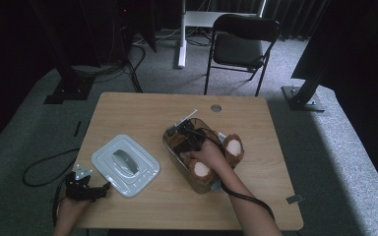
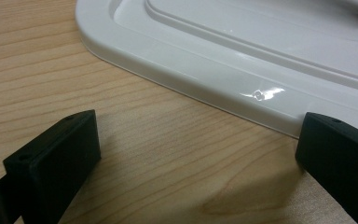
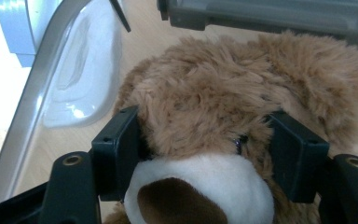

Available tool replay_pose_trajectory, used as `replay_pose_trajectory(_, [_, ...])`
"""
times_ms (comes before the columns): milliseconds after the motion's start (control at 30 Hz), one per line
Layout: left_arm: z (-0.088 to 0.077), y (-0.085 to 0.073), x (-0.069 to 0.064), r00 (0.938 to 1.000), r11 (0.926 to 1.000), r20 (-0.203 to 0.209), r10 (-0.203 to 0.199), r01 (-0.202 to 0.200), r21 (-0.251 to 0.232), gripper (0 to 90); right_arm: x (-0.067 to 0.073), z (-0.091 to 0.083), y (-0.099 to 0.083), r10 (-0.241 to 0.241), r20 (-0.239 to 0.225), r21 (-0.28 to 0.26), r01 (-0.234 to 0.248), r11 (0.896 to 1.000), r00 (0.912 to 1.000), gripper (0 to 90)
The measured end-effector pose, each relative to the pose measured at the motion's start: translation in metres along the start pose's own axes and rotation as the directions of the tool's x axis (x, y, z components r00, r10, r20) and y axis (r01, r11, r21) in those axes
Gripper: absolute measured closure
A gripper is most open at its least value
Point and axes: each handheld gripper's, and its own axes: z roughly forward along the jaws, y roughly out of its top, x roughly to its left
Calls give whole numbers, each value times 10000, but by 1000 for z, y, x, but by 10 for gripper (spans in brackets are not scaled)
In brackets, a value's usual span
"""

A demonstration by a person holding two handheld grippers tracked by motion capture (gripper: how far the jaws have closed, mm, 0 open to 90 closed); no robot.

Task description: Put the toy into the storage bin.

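Gripping the teddy bear's head [image 3: 200, 140], the right gripper [image 3: 205, 154] is held inside the clear box [image 1: 173, 147]; the left gripper's [image 2: 200, 154] fingers are parted, empty, beside the white lid [image 2: 242, 51] on the bench [image 2: 135, 154].

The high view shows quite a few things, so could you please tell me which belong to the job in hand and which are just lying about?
In the job:
plush bear
clear container
right gripper, jaws on the bear's head
white lid
left gripper, open beside the lid

Lying about:
folding chair
floor cables
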Motion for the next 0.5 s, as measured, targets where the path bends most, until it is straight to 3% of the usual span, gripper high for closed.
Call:
replay_pose_trajectory(333, [0,0,0,10000,10000,0,0,0,1,5,3,-19,-1,-162,311,-530,178,9984,9994,303])
replay_pose_trajectory(433, [0,0,0,10000,10000,0,0,0,-2,5,0,-33,-1,245,-134,-1144,-259,9931,9996,313])
replay_pose_trajectory(500, [0,0,0,10000,10000,-1,-1,1,-2,5,1,-42,-1,183,-234,-1362,-214,9905,9996,313])
